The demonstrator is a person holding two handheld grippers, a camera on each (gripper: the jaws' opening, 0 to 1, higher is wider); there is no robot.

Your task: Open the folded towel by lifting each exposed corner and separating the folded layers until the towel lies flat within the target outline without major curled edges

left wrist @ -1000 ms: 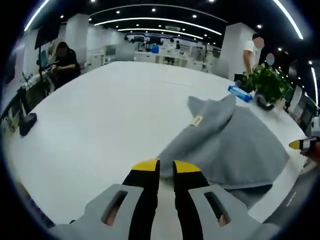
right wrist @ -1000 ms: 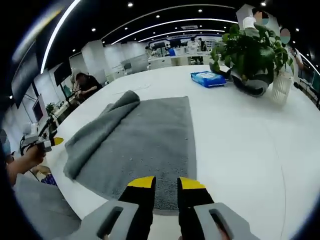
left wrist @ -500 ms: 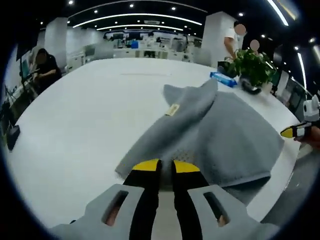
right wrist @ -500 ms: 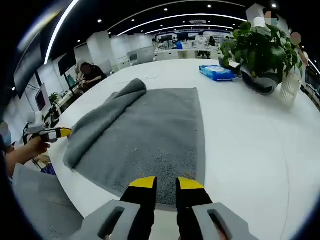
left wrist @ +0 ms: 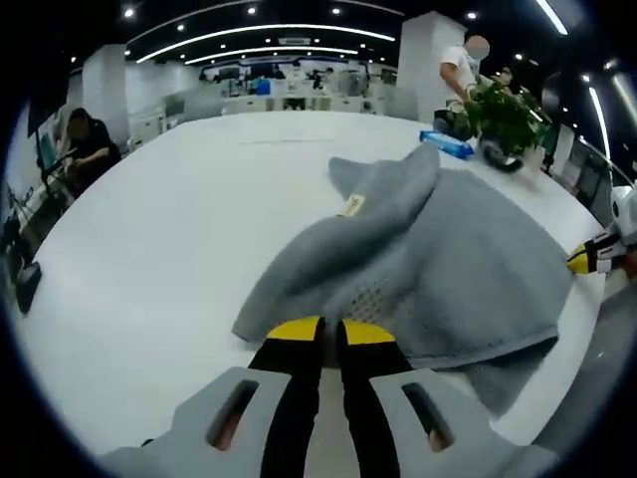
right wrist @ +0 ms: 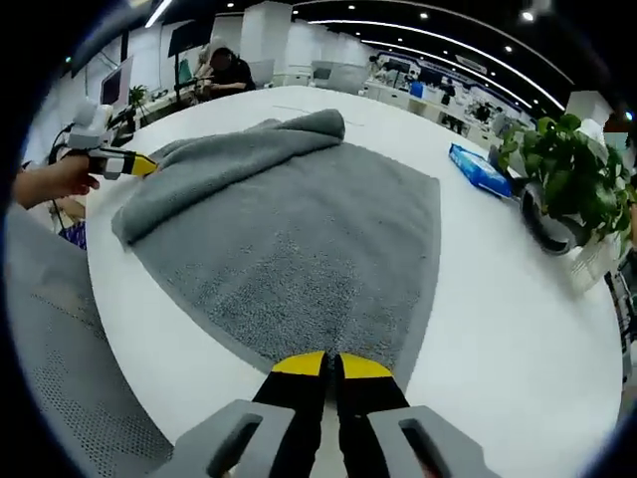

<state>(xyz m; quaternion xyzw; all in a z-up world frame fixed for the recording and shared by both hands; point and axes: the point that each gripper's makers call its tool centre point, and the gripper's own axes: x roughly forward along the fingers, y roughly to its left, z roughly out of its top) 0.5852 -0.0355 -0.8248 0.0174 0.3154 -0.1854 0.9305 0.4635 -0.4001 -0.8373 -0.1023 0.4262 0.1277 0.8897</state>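
On the white table (left wrist: 149, 229) the grey towel (right wrist: 299, 239) lies partly unfolded, one layer still doubled over along its left side. Left gripper (left wrist: 320, 329) sits at the folded layer's near corner, jaws nearly together; cannot tell if cloth is pinched. Right gripper (right wrist: 320, 362) looks clamped on the near edge. Fold axis runs near-to-far. Plant (right wrist: 572, 179) and blue packet (right wrist: 480, 169) stand far right, clear.
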